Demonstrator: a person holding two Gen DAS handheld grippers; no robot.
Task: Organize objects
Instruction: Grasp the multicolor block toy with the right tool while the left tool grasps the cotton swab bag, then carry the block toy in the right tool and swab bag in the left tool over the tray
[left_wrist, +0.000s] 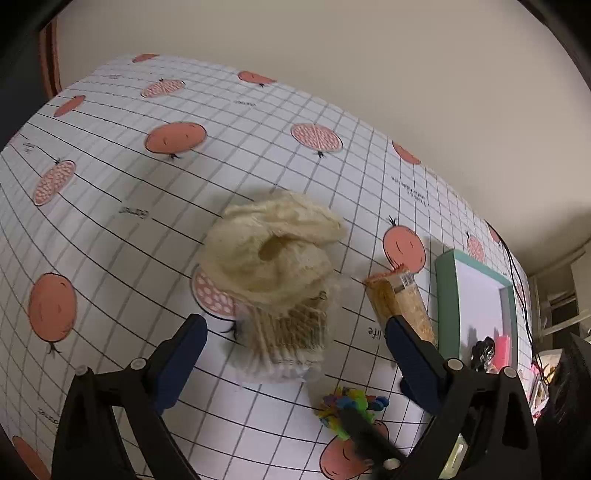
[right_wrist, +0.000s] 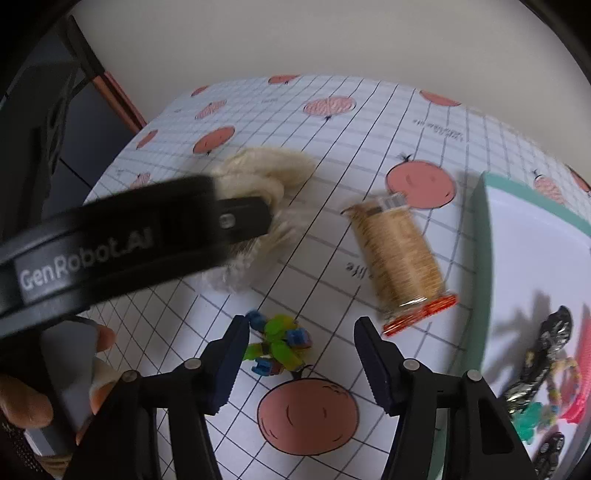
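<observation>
Worktop (left_wrist: 110, 229) with a grid-and-fruit print cloth carries everything. Landmark: the teal-rimmed tray (right_wrist: 480, 258), at the worktop's right side, already holding a few small dark and pink items, too blurred to name.

Cream knit hat (left_wrist: 273, 266), biggest loose item, lies well left of the tray, heaped, ribbed cuff toward the camera. Judgement: soft, light, floppy, will sag and drag if pinched at one edge; better to take the thick ribbed cuff or a bunched fold.

Cracker pack (right_wrist: 399, 251), a clear-wrapped tube, lies just beside the tray's left rim, not touching it. Judgement: light but brittle inside, slick film; grip across the middle, gently, not by the crimped ends.

Small toy (right_wrist: 279, 343) of green and blue blocks sits farther from the tray than the pack, on the near side. Judgement: rigid, light, knobbly, may come apart or twist out; pinch the body, not the limbs.

Left gripper (left_wrist: 295, 343): jaws spread wide, empty, hat's cuff sits between them, contact unclear. Right gripper (right_wrist: 299, 365): jaws spread wide, empty, toy just ahead between the tips, left one maybe brushing it, blur hides it. A hand (right_wrist: 55, 387) holds the left tool's handle.
</observation>
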